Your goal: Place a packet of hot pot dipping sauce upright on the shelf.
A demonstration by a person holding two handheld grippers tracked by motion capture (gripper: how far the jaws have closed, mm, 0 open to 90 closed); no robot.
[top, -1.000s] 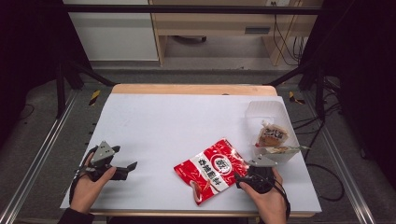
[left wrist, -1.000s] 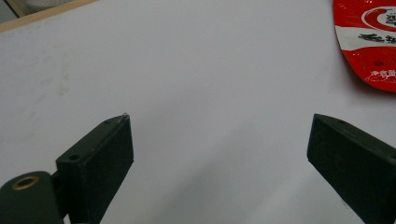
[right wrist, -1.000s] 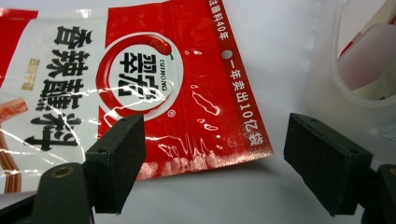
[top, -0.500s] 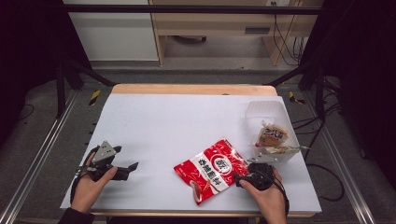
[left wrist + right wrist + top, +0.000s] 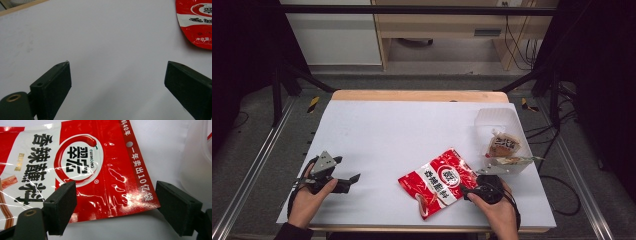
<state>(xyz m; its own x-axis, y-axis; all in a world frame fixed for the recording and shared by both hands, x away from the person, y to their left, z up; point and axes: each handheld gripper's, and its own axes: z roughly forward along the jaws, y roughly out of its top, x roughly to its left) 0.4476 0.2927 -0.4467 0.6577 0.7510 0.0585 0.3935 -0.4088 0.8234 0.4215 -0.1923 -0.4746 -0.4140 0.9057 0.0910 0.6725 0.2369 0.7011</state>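
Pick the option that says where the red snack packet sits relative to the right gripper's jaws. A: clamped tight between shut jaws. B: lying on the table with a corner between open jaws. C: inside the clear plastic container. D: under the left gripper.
B: in the right gripper view the right gripper has its jaws spread wide, and the red snack packet lies flat on the white table with its corner between them, unpressed.

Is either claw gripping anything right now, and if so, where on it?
Nothing is held. The right claw stands open around the red packet's edge without pressing it; the left claw is open over bare table.

High overview — two close table-level views
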